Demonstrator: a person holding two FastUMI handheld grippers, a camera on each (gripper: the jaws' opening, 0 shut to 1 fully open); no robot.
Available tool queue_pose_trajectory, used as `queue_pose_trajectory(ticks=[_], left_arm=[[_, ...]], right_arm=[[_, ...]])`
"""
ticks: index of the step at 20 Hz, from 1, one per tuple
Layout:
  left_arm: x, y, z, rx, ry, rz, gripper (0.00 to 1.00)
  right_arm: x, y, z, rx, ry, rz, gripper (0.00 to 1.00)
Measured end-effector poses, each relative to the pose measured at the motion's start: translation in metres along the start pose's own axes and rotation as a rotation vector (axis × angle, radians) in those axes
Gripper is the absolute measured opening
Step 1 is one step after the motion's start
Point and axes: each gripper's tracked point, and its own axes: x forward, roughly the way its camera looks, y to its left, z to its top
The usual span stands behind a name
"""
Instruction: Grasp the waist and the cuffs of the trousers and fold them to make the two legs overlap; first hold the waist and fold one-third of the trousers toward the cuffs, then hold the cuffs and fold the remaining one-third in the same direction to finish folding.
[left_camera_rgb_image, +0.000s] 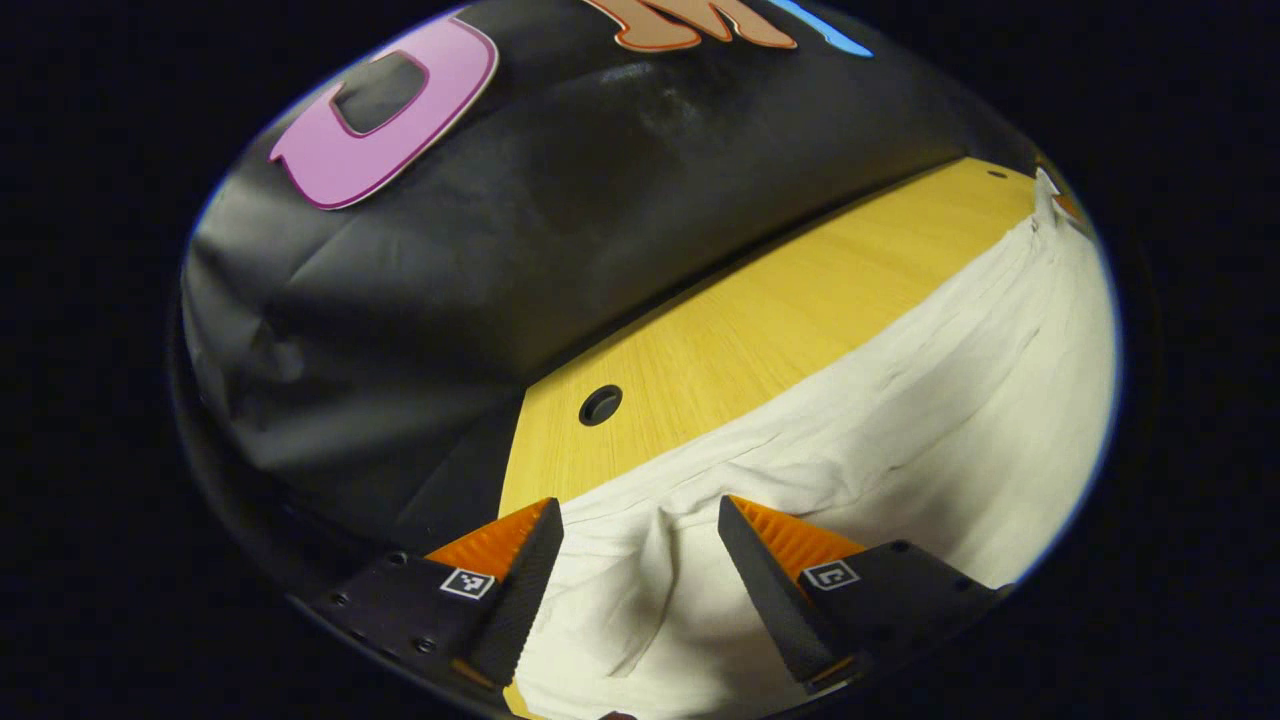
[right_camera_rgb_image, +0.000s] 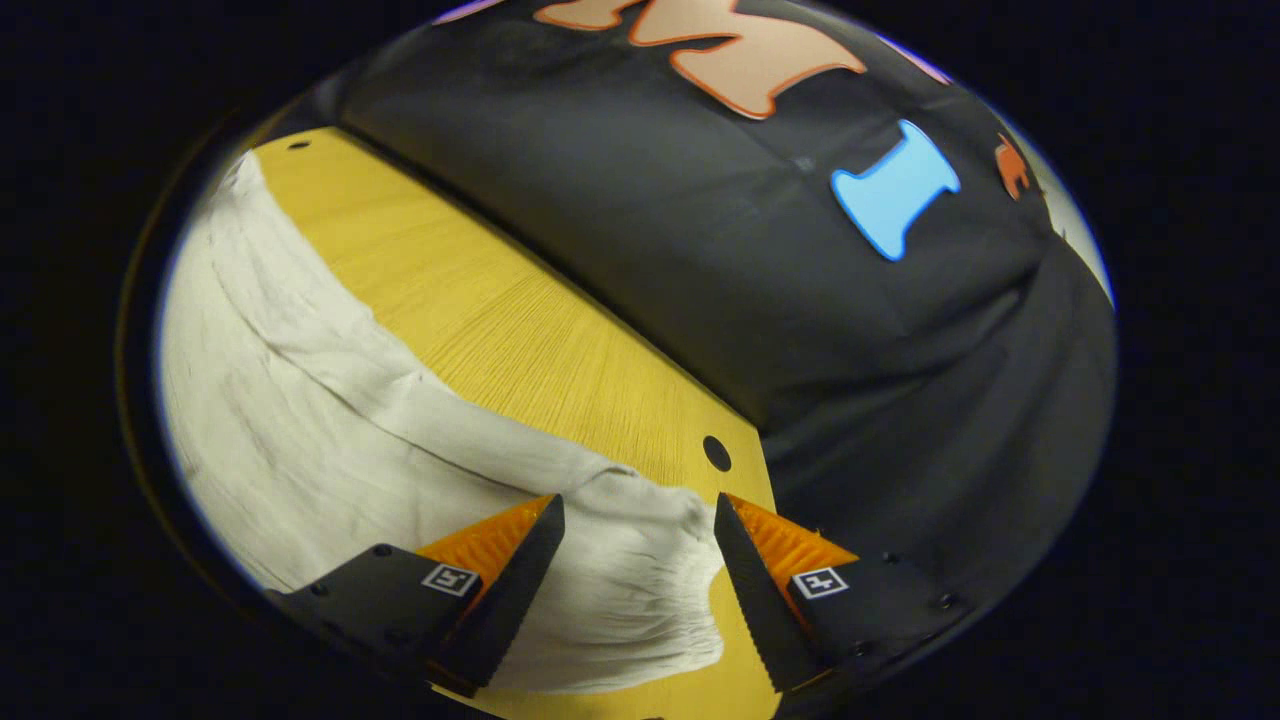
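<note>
In the left gripper view, my left gripper (left_camera_rgb_image: 640, 520) is spread wide, its fingers on either side of a wrinkled end of the white trousers (left_camera_rgb_image: 900, 420) on the yellow table (left_camera_rgb_image: 760, 320). I cannot tell if the fingers touch the cloth. Bare table with a round hole (left_camera_rgb_image: 600, 404) lies beyond, up to the booth wall (left_camera_rgb_image: 560, 230).

In the right gripper view, my right gripper (right_camera_rgb_image: 640, 520) is also spread, around the gathered end of the trousers (right_camera_rgb_image: 330, 430). The table (right_camera_rgb_image: 500, 310) has open room along its far edge; the trousers are cut off at the left.

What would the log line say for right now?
left gripper: open over trousers | right gripper: open at gathered end | table: trousers flat | nothing gripped
</note>
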Motion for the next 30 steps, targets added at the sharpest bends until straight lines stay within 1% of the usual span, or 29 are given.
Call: queue_pose_trajectory(ticks=[3,6,9,10,11,14,15,16,19,20,21,23,24,25,27,28,29,30], left_arm=[[-0.026,-0.016,0.034,-0.079,-0.057,-0.006,0.95],[-0.064,-0.033,0.072,-0.157,-0.130,-0.001,0.95],[-0.096,-0.048,0.103,-0.194,-0.186,0.005,0.95],[-0.106,-0.054,0.114,-0.203,-0.200,0.001,0.95],[-0.116,-0.058,0.124,-0.207,-0.210,0.001,0.95],[-0.135,-0.084,0.145,-0.227,-0.229,-0.017,0.95],[-0.142,-0.093,0.149,-0.235,-0.232,-0.024,0.96],[-0.145,-0.099,0.153,-0.241,-0.231,-0.031,0.95],[-0.156,-0.116,0.158,-0.251,-0.225,-0.043,0.96],[-0.160,-0.119,0.159,-0.251,-0.223,-0.043,1.00],[-0.165,-0.121,0.159,-0.249,-0.219,-0.036,0.96],[-0.171,-0.123,0.157,-0.245,-0.214,-0.024,0.96],[-0.175,-0.124,0.155,-0.244,-0.209,-0.016,0.96],[-0.179,-0.124,0.153,-0.245,-0.203,-0.006,0.96],[-0.186,-0.125,0.147,-0.254,-0.188,0.011,0.96],[-0.190,-0.125,0.143,-0.259,-0.183,0.021,0.96],[-0.194,-0.125,0.141,-0.264,-0.178,0.033,0.96],[-0.196,-0.123,0.138,-0.272,-0.172,0.043,0.96]], right_arm=[[-0.021,-0.023,-0.005,0.161,-0.006,-0.031,0.98],[-0.032,-0.044,-0.017,0.324,-0.013,-0.011,0.98],[-0.033,-0.064,-0.045,0.450,0.014,0.004,0.98],[-0.033,-0.071,-0.056,0.492,0.025,0.003,1.00],[-0.033,-0.076,-0.063,0.537,0.037,0.009,1.00],[-0.028,-0.077,-0.092,0.672,0.086,0.036,1.00],[-0.026,-0.073,-0.100,0.711,0.100,0.050,0.98],[-0.025,-0.070,-0.107,0.741,0.113,0.061,1.00],[-0.027,-0.059,-0.124,0.830,0.161,0.106,0.98],[-0.027,-0.053,-0.128,0.872,0.177,0.126,0.96],[-0.025,-0.048,-0.131,0.924,0.193,0.146,0.97],[-0.022,-0.037,-0.136,1.041,0.237,0.178,0.96],[-0.022,-0.034,-0.140,1.092,0.261,0.183,0.92],[-0.018,-0.032,-0.142,1.137,0.281,0.189,0.96],[-0.015,-0.027,-0.144,1.202,0.307,0.213,0.96],[-0.010,-0.029,-0.143,1.217,0.291,0.205,0.97],[-0.010,-0.028,-0.141,1.235,0.298,0.226,0.91],[-0.007,-0.029,-0.138,1.244,0.300,0.220,0.94]])
